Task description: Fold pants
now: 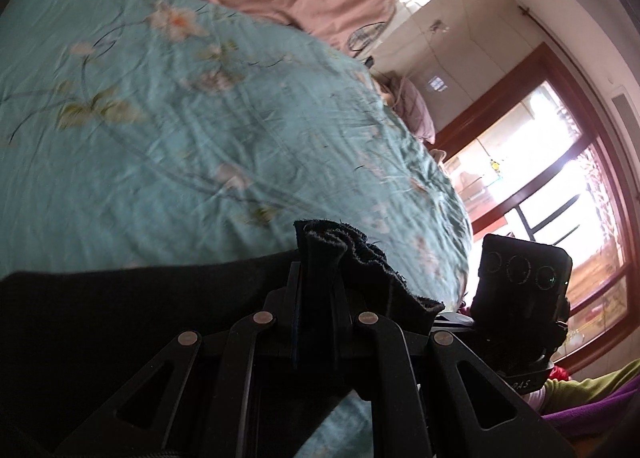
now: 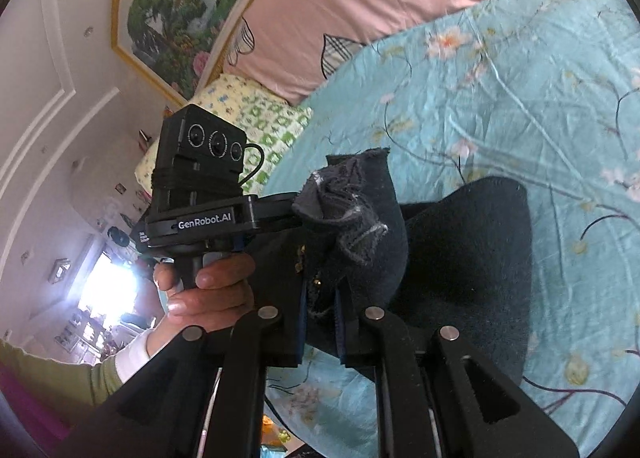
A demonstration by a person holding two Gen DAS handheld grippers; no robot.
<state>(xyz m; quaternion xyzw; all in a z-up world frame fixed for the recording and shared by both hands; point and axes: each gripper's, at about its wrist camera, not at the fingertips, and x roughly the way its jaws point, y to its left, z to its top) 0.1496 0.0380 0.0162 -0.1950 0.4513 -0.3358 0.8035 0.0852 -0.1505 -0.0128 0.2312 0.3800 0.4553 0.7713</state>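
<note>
Fabric fills both of my views: the dark pants hang bunched from my two grippers above the bed. My left gripper has its fingers drawn in tight on a fold of the dark cloth, whose frayed hem stands up crumpled just past the fingertips, while the rest of the garment stretches off to the left of that view as a broad black band. My right gripper is likewise pinched closed on the pants, with a wad of hem showing pale worn edges poking up between and above the fingers, and a wide dark flap sagging to the right over the sheet. In the right wrist view I see my left hand wrapped round the handle of the other gripper, its camera block sitting just beside the bunched cloth, so the two grippers are close together; the left wrist view shows the right gripper's camera block near its own right edge. Under everything lies the teal floral bedsheet, wrinkled, with a pink quilt heaped at the far end and a green-and-white patterned pillow beside it. A framed landscape painting hangs on the wall, and a red-framed window glows bright.
</note>
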